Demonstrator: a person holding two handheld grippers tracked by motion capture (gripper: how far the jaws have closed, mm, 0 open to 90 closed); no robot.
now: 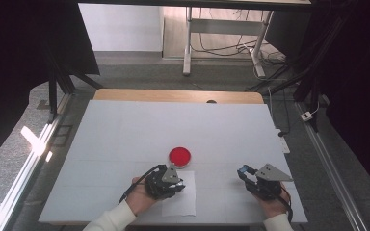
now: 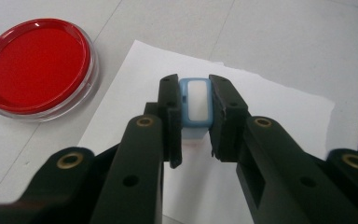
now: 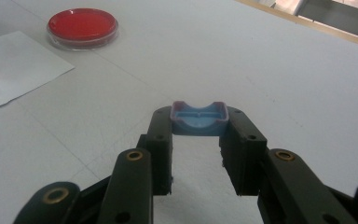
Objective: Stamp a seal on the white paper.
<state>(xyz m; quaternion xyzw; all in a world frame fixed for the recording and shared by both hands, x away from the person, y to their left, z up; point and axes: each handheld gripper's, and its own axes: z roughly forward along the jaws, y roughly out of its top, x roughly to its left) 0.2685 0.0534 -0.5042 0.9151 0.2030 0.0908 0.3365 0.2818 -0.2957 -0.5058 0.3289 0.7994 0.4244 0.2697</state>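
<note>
Blue stamp [image 2: 195, 105] pinched between left claw [image 2: 195, 122] tips, over white paper [image 2: 270, 112]

Between your left gripper's [image 2: 195, 135] jaws sits a small light-blue plastic stamp with a white rectangular panel [image 2: 196, 103]. It stands upright, clamped on both flanks by the pads, its lower end pressed on the white paper sheet [image 2: 270, 112] beneath the tool. That sheet lies flat, reaching forward and to both sides of the jaws. Ahead and to the left of the tool rests a round red ink pad in a clear plastic case [image 2: 36, 66], open, flat, just beside the sheet's corner.

Your right gripper [image 3: 199, 140] pinches a small blue plastic cap with a curved cut-out rim [image 3: 199, 119] at its fingertips, hollow side up, held level.
</note>
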